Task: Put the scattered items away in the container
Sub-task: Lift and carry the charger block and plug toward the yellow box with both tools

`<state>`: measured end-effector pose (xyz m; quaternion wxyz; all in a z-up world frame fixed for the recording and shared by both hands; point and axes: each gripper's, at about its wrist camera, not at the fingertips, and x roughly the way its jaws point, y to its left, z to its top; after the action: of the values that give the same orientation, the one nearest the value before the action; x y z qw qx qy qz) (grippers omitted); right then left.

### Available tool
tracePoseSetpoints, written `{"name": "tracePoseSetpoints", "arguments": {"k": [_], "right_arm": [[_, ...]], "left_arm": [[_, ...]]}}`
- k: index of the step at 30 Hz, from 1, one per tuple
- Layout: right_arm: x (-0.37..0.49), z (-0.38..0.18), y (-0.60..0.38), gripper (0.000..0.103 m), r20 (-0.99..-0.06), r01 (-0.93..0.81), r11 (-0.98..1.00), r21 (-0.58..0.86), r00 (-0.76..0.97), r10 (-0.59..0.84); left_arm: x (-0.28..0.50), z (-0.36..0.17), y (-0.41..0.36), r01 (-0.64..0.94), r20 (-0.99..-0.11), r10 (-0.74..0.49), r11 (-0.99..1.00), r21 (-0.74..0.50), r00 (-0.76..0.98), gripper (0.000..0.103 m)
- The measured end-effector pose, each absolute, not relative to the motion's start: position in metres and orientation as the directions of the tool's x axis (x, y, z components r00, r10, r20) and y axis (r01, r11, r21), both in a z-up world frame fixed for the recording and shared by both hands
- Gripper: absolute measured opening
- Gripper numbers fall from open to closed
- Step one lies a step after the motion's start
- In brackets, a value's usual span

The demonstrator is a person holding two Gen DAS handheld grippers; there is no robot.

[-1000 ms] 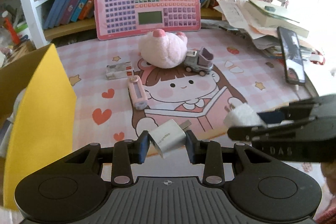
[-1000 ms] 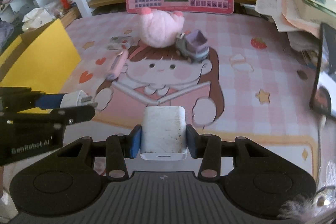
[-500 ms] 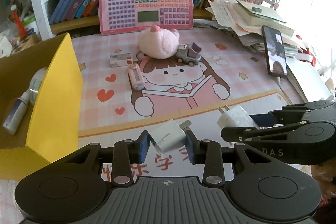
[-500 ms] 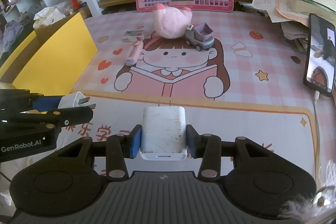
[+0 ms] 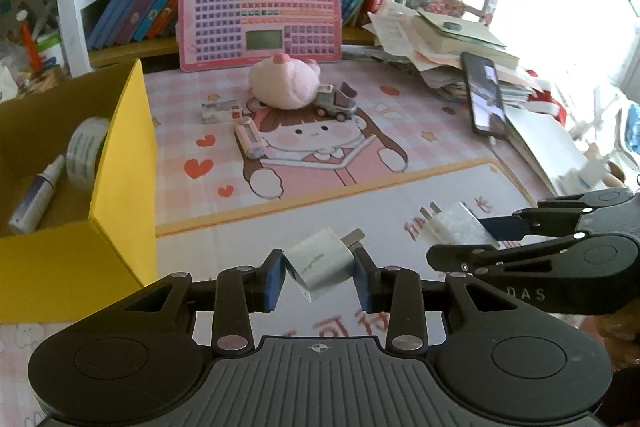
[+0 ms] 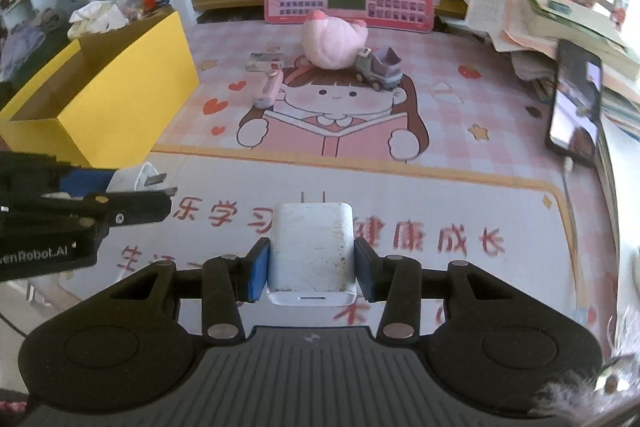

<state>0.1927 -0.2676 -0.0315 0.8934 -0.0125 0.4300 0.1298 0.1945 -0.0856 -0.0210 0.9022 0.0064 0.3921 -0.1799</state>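
Up close, the left gripper [image 5: 319, 277] pinches a small charger [image 5: 320, 269] and the right gripper [image 6: 311, 265] clamps a bigger charger [image 6: 311, 251] — both have pulled back off the mat (lifted clear), so next stop looks like the yellow box [image 5: 120, 163]; plush [image 5: 282, 83] and toy truck [image 5: 335, 101] wait farther back.

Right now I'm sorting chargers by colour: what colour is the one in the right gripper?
White, with dirty speckles; the charger shows best in the right wrist view.
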Motion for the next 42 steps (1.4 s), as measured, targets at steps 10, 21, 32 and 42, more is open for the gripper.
{"name": "tracePoseSetpoints", "arguments": {"k": [10, 21, 32, 42], "right_arm": [[0.139, -0.025, -0.223, 0.041, -0.763, -0.155, 0.986, 0.066, 0.629, 0.150], [0.084, -0.023, -0.161, 0.041, -0.754, -0.171, 0.984, 0.051, 0.639, 0.150], [0.068, -0.023, -0.099, 0.041, -0.755, -0.264, 0.963, 0.058, 0.620, 0.215], [0.072, -0.023, -0.053, 0.041, -0.742, -0.388, 0.921, 0.046, 0.604, 0.292]], "left_arm": [[0.151, -0.016, -0.033, 0.372, -0.693, -0.363, 0.917, -0.145, 0.623, 0.035], [0.110, -0.012, 0.026, 0.386, -0.678, -0.379, 0.910, -0.149, 0.630, 0.035], [0.081, -0.015, 0.084, 0.314, -0.685, -0.328, 0.937, -0.151, 0.651, 0.035], [0.073, -0.014, 0.126, 0.224, -0.677, -0.258, 0.965, -0.140, 0.689, 0.035]]}}
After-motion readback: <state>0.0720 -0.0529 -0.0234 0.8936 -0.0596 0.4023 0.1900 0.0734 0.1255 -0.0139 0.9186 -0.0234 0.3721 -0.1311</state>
